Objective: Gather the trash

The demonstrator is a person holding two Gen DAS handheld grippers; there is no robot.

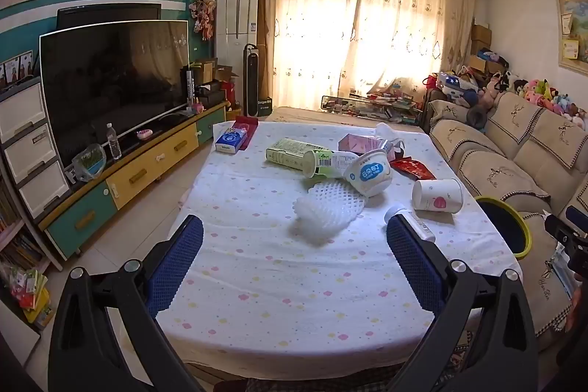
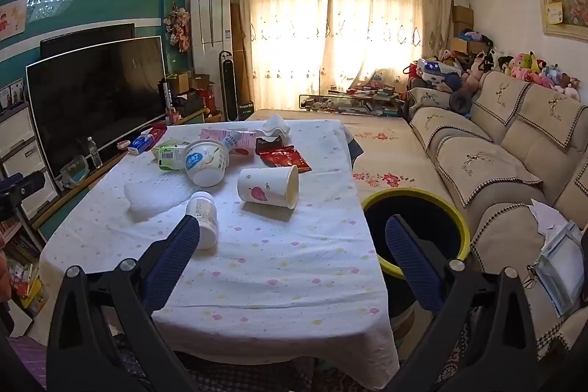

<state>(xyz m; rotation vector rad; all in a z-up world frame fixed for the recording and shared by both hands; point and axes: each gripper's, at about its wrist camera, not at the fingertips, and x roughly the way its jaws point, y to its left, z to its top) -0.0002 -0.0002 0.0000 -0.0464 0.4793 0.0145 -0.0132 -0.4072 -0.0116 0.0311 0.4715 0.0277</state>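
Right wrist view shows the right gripper (image 2: 292, 237) with jaws spread wide and nothing between them, poised over the near edge of the table (image 2: 279, 285). The left gripper (image 1: 294, 241) is likewise wide open and empty.

Taking the paper cup (image 2: 267, 187) as landmark: it lies on its side mid-table, mouth toward the bin (image 2: 463, 226), which stands just off the table edge beyond the cup's mouth. A small white bottle (image 2: 204, 219) lies nearer the camera than the cup, close by the right gripper's left finger. A yogurt tub (image 2: 205, 162) sits tipped behind the cup, leaning on a green carton (image 2: 169, 154). White foam netting (image 2: 158, 195) lies on the far side of the bottle from the cup, and a red wrapper (image 2: 286, 159) is just behind the cup.

All of this looks empty and light. The cup is probably thin-walled and will crush, so a gentle squeeze across its middle seems best; being round, it may roll. The bottle seems stiffer and smoother, best taken across its body. The foam is soft and springy; a pinch anywhere should hold. The wrapper lies flat and will likely be hardest to lift.
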